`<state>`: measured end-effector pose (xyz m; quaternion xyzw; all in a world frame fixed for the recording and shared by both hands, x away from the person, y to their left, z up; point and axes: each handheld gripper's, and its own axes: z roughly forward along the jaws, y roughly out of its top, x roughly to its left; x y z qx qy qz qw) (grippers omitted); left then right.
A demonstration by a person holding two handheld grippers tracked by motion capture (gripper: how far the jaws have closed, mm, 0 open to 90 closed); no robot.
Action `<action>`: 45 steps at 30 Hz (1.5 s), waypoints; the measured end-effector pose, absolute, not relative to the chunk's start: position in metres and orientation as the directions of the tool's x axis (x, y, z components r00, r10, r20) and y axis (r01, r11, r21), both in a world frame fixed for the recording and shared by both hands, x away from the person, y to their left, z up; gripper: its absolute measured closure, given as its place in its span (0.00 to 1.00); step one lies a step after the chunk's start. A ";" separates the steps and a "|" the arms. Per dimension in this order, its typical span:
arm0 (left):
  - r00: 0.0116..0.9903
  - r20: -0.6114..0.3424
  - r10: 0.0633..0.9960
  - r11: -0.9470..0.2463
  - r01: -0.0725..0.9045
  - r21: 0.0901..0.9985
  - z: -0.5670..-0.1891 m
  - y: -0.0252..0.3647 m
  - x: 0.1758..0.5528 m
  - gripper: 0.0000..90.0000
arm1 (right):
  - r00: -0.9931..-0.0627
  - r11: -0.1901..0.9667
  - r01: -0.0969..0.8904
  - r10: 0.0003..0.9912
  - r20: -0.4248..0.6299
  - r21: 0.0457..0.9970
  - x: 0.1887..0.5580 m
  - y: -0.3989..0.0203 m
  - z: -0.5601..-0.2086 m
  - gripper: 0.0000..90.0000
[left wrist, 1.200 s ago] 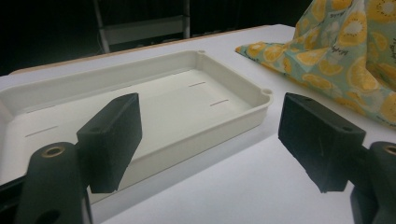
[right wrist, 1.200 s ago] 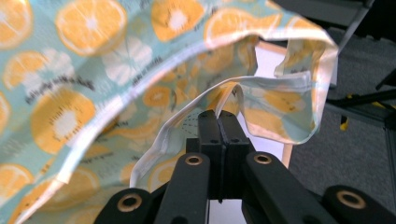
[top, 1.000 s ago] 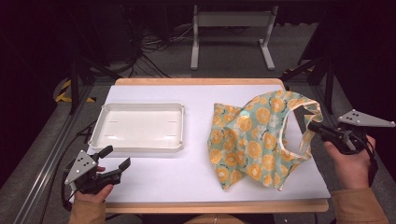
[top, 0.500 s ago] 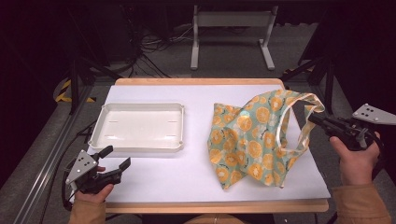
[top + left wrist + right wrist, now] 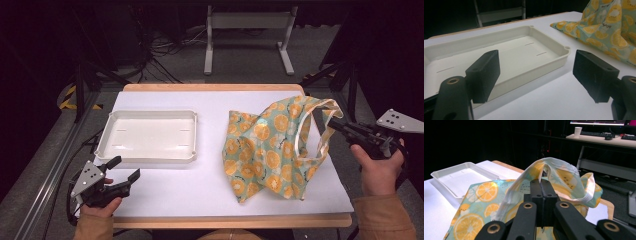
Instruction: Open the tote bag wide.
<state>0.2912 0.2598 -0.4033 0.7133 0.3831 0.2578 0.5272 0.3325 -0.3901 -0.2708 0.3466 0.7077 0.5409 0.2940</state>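
Tote bag (image 5: 270, 150), teal cloth with orange-slice print and cream handles, lies crumpled at centre right of the high view, on the white table top (image 5: 200, 185). Small dark lettering sits on the cloth at upper right of the left gripper view; too blurred to read, possibly a printed word. No other labels or brands legible.

Right gripper (image 5: 334, 124) at right edge of the high view, jaws pressed together, pinching the bag's cream edge near its handle (image 5: 564, 168); the cloth is lifted into a peak over the jaw tips in the right gripper view.

Left gripper (image 5: 124, 169) at lower left, jaws spread, nothing between them, held just in front of the white plastic tray (image 5: 107, 137). Tray sits left of centre, well apart from the bag.

Table top is white with a wood edge strip (image 5: 230, 221). Room is dark: grey floor, loose cables (image 5: 160, 50) at upper left, a white metal stand (image 5: 247, 22) top centre. Right gripper view shows a desk (image 5: 599, 140) at upper right with a paper cup (image 5: 578, 131), a keyboard (image 5: 596, 133) and a lit monitor edge.
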 end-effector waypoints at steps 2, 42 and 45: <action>0.574 -0.036 0.818 -0.152 0.275 0.949 -0.403 0.260 0.291 0.25 | -0.591 0.175 0.167 0.806 -0.044 0.970 0.335 -0.385 -0.269 1.00; 0.582 -0.041 0.812 -0.152 0.279 0.948 -0.405 0.260 0.292 0.25 | -0.750 0.333 0.088 0.643 -0.158 0.939 0.406 -0.238 -0.222 1.00; 0.582 -0.042 0.812 -0.152 0.280 0.948 -0.405 0.260 0.293 0.25 | -0.758 0.344 0.091 0.632 -0.159 0.935 0.410 -0.229 -0.223 1.00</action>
